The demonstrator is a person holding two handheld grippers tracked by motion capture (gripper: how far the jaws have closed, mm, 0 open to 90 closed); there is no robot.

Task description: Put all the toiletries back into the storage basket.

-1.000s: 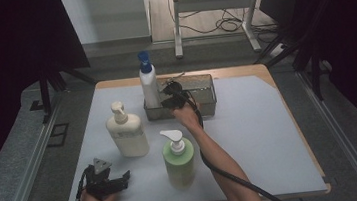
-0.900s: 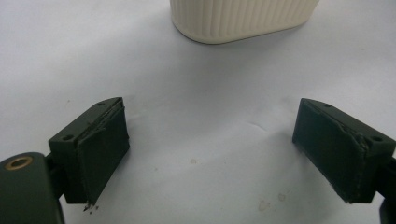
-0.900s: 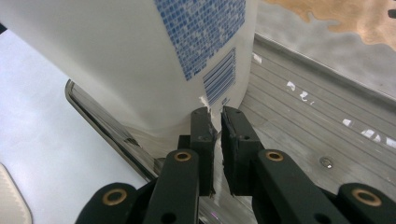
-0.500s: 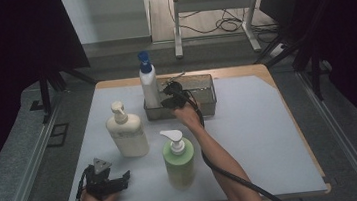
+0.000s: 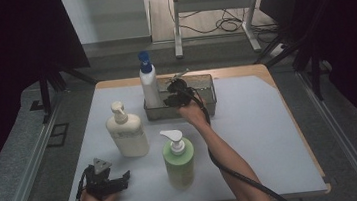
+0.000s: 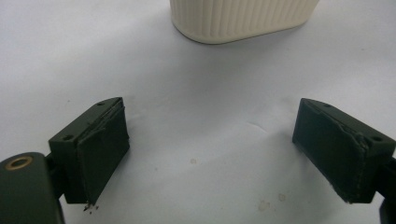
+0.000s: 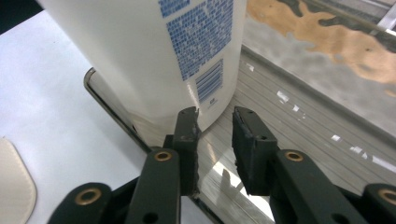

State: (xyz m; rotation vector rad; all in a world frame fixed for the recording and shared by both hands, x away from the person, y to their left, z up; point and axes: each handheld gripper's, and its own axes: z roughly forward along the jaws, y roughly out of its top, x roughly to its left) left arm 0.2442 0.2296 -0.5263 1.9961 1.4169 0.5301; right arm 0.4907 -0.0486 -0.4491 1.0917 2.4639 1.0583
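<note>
White bottle: upright at the left end of the metal tray — blue pump cap on top, printed label facing the right gripper.
Right gripper jaws: just been opening, a narrow gap, nothing between; left pad just beside the bottle's base.
Left gripper: jaws wide apart, empty, near the cream bottle.
Handling: probably rigid, glossy plastic — likely slippery, top-heavy if full.
Hold: across the body's middle, not the pump.
</note>
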